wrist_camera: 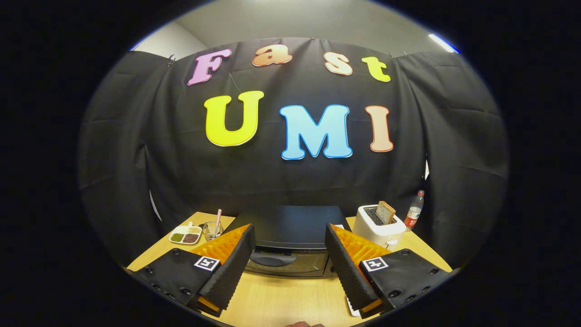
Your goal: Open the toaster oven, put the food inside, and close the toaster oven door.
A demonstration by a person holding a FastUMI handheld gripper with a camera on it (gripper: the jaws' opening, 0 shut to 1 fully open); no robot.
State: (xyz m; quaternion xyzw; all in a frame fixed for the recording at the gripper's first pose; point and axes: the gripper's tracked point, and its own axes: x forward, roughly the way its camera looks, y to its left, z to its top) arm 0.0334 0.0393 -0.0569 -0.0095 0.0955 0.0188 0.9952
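A black toaster oven (290, 231) stands on the wooden table (290, 297) straight ahead, its glass door shut and its dark handle (271, 260) showing across the top of the door. My gripper (288, 240) is open, the two fingers spread wide on either side of the oven's front, a short way in front of the door and touching nothing. The corner of a white plate (353, 309) peeks out under the right finger; what lies on it is hidden.
A white pop-up toaster (378, 225) with a slice of bread (386, 211) stands right of the oven, a plastic bottle (414, 210) behind it. Left of the oven are a divided white dish of beans (185, 236) and a wire cup with a straw (211, 230).
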